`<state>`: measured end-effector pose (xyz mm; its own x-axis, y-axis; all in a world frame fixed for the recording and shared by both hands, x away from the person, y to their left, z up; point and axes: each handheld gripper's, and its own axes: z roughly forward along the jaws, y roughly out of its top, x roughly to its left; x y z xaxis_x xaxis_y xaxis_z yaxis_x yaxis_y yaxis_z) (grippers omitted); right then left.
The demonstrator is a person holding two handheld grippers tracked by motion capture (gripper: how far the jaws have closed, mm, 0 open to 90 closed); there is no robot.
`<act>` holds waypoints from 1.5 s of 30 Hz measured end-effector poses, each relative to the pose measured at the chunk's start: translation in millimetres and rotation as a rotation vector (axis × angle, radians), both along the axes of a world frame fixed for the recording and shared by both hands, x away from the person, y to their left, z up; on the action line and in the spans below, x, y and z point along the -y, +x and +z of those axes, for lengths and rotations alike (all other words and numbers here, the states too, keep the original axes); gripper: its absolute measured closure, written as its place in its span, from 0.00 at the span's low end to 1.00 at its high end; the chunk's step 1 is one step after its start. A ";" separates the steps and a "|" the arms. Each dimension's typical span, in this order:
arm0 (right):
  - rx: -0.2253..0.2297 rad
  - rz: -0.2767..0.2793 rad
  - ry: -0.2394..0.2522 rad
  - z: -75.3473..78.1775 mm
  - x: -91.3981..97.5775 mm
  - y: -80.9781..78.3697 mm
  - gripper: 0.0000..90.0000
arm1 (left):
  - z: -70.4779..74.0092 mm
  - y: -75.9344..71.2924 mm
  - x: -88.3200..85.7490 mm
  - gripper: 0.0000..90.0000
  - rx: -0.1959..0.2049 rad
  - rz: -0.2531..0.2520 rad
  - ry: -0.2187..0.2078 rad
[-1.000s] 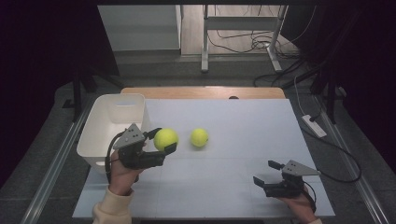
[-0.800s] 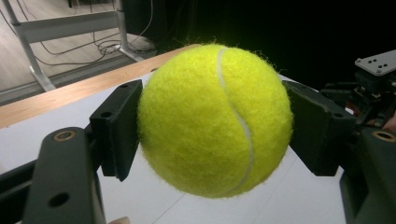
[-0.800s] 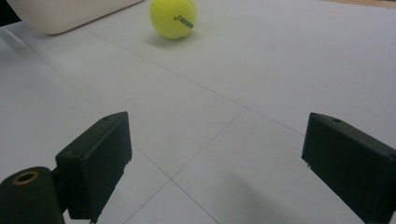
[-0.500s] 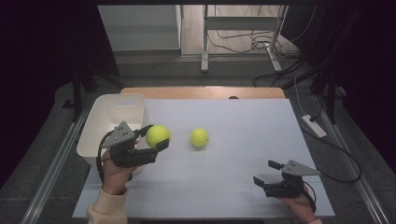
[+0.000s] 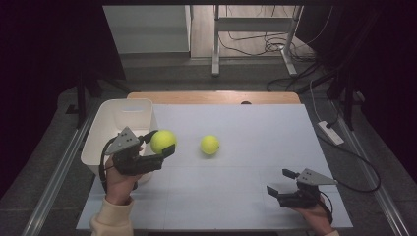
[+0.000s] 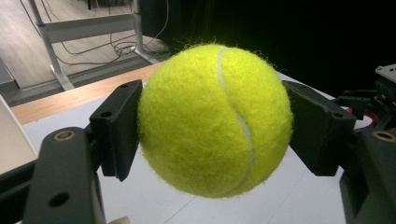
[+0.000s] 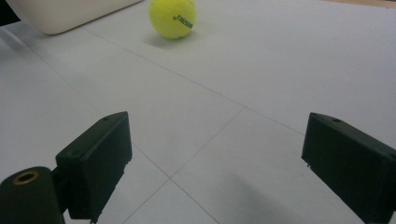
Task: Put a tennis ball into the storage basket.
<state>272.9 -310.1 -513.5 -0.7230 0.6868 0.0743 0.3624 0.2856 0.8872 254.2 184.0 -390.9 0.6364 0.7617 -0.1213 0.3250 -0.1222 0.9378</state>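
A yellow tennis ball (image 5: 163, 141) is held above the white table beside the bin, with my left gripper (image 5: 162, 145) shut on it. In the left gripper view the ball (image 6: 215, 121) sits squeezed between both black pads (image 6: 119, 128). A second tennis ball (image 5: 210, 145) lies on the table's middle, apart from both grippers. It also appears far ahead in the right gripper view as the ball (image 7: 173, 17). My right gripper (image 5: 282, 183) rests low near the front right edge. Its jaws (image 7: 215, 163) stand open with nothing between them.
A white bin (image 5: 105, 128) stands at the table's left edge, just behind the left hand; its wall (image 7: 60, 14) shows in the right gripper view. A wooden strip (image 5: 211, 97) runs along the table's far edge. Cables and a power strip (image 5: 330, 132) lie on the floor at the right.
My left gripper has moved a little to the left with the ball, closer to the bin. The right gripper and the ball on the table have stayed still.
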 end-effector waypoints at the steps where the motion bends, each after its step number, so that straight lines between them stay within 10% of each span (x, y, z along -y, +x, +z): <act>1: 0.000 0.000 0.000 0.0 0.0 0.0 0.09 | 0.1 0.2 -0.7 0.30 0.000 0.002 -0.002; 45: 0.003 0.006 0.020 2.8 0.5 -0.7 0.10 | 21.1 33.7 -35.4 0.30 -0.014 0.170 -0.019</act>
<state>272.2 -310.6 -510.8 -0.7276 0.6805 0.0864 0.3584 0.2696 0.8938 288.0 219.4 -369.8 0.4968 0.8557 -0.1448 0.3523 -0.0464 0.9347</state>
